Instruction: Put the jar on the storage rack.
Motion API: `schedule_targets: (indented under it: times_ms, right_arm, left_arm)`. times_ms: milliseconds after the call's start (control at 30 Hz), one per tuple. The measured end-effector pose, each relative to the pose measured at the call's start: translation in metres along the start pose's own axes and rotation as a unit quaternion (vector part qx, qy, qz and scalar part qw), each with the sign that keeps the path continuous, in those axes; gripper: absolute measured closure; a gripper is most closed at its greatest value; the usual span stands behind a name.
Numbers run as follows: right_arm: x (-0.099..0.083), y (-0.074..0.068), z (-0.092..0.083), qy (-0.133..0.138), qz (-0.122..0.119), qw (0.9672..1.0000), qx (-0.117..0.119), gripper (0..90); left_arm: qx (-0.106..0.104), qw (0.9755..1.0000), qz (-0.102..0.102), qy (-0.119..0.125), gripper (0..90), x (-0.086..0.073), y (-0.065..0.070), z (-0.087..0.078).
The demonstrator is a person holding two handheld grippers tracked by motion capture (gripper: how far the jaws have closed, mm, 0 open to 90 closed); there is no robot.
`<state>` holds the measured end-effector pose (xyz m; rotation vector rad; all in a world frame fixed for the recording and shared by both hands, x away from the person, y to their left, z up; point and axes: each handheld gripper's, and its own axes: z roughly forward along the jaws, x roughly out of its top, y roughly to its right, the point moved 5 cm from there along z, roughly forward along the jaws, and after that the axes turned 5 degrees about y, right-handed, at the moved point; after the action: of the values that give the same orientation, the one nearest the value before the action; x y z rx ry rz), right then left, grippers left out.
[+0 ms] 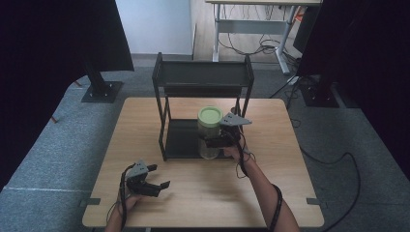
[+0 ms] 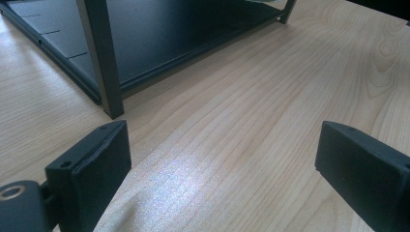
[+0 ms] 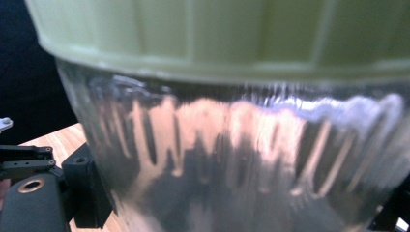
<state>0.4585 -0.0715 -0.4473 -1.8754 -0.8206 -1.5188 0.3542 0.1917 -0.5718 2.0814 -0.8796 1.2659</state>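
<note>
Near edge of the pale wood-grain bench (image 1: 270,193): left tool (image 1: 157,177) low over bare wood, its blocky matte-black jaws spread wide, nothing between them. In the left gripper view the grain runs in long streaks up to a square metal post of the rack.

Mid-bench: right tool (image 1: 209,140) clamped on the glass jar (image 1: 209,142), one jaw either side of the clear body below the lid. Jar round, upright, at the front edge of the rack's lower shelf; whether its base rests there cannot be told. Close up, the glass (image 3: 241,159) is ribbed and glossy; the pale green lid (image 3: 217,34) has a faceted plastic skirt.

Behind: dark metal two-tier rack (image 1: 203,72), flat top shelf.
</note>
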Motion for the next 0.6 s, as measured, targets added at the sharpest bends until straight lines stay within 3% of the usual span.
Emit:
schedule_targets:
  times_ms: [600]
  right_arm:
    - [-0.001, 0.017, 0.019, -0.008, 0.008, 0.9997, -0.020, 10.6]
  left_arm:
    - [-0.001, 1.0000, 0.001, 0.000, 5.6, 0.000, 0.000, 0.000]
